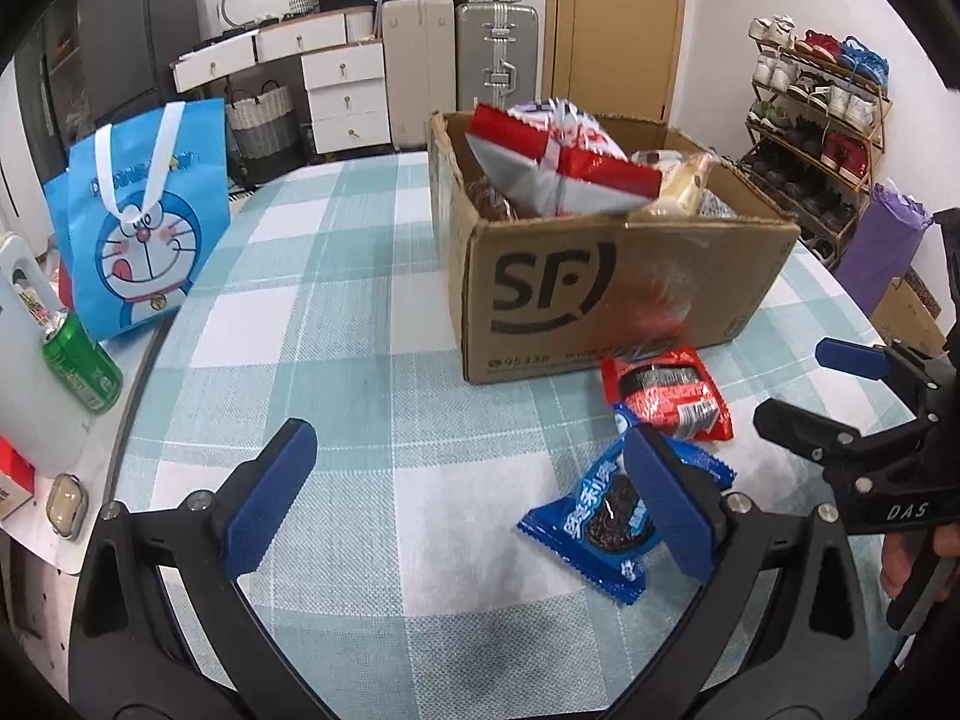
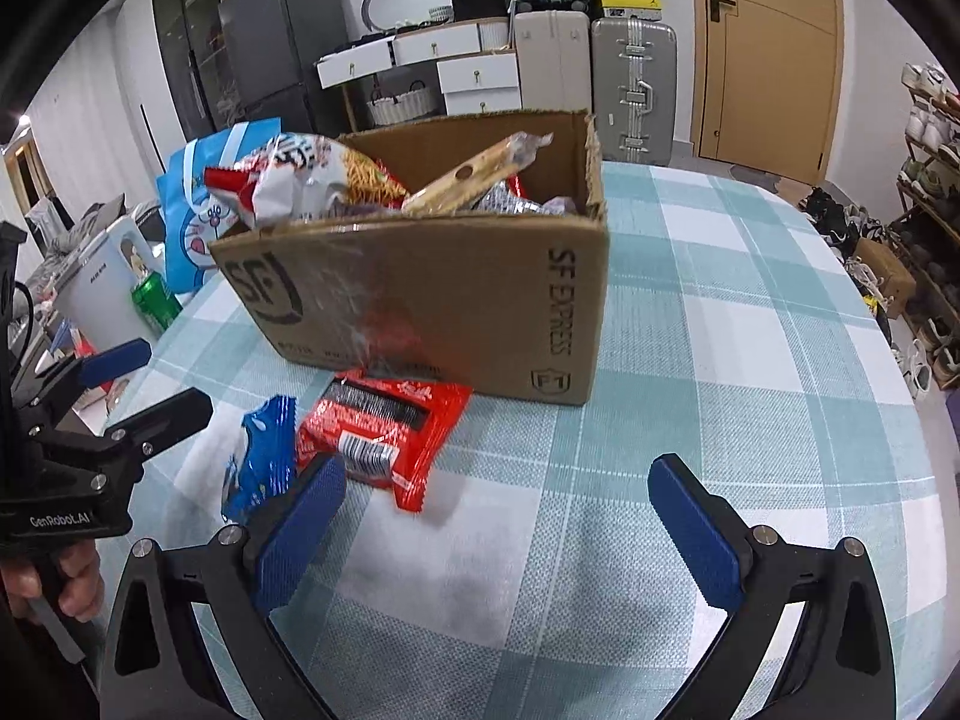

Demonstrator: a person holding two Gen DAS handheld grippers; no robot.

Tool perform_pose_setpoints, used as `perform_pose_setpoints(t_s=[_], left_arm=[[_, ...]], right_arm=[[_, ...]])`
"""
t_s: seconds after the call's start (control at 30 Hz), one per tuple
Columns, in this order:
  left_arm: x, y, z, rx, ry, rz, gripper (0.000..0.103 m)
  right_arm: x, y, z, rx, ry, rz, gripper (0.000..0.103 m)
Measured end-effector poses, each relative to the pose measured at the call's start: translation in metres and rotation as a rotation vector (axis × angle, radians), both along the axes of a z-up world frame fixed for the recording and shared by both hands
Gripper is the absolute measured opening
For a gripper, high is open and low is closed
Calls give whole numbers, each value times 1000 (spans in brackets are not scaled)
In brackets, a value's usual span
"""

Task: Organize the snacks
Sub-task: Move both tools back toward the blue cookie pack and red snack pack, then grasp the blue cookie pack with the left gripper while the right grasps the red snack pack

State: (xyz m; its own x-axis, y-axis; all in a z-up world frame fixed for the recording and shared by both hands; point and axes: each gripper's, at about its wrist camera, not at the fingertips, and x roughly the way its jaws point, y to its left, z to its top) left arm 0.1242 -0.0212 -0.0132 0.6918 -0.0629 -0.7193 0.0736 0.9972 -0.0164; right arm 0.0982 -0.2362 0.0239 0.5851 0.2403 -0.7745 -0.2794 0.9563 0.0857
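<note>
A cardboard SF box [image 1: 600, 294] [image 2: 456, 300] full of snack bags stands on the checked table. In front of it lie a red cookie packet [image 1: 669, 390] [image 2: 384, 426] and a blue cookie packet [image 1: 606, 516] [image 2: 264, 456]. A blurred clear-and-red wrapper [image 1: 651, 300] [image 2: 372, 318] shows against the box front. My left gripper [image 1: 468, 498] is open and empty, low over the table, its right finger over the blue packet. My right gripper [image 2: 498, 534] is open and empty, just right of the packets; it also shows in the left wrist view [image 1: 798, 384].
A blue cartoon tote bag [image 1: 141, 216] [image 2: 198, 216], a green can [image 1: 81, 363] [image 2: 155, 300] and a white jug [image 1: 24, 360] stand off the table's left edge. A shoe rack [image 1: 816, 120] is at the right.
</note>
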Motion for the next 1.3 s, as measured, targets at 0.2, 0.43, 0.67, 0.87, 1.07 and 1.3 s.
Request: perform_pose_setpoints(t_s=[0.2, 0.43, 0.67, 0.87, 1.07, 1.3], left_arm=[[-3, -3, -9, -21, 30, -33, 102], [-1, -16, -19, -7, 47, -85, 102], [2, -28, -26, 0, 60, -123, 102], [2, -41, -32, 12, 76, -171, 102], [2, -54, -41, 40, 97, -212, 85], [3, -48, -47, -45, 129, -227, 42]], right_arm=[[-3, 4, -11, -24, 19, 20, 102], [1, 3, -17, -30, 35, 11, 102], [5, -3, -18, -28, 41, -7, 102], [6, -5, -18, -27, 42, -12, 102], [7, -6, -20, -26, 45, -18, 102], [6, -9, -20, -25, 44, -29, 102]])
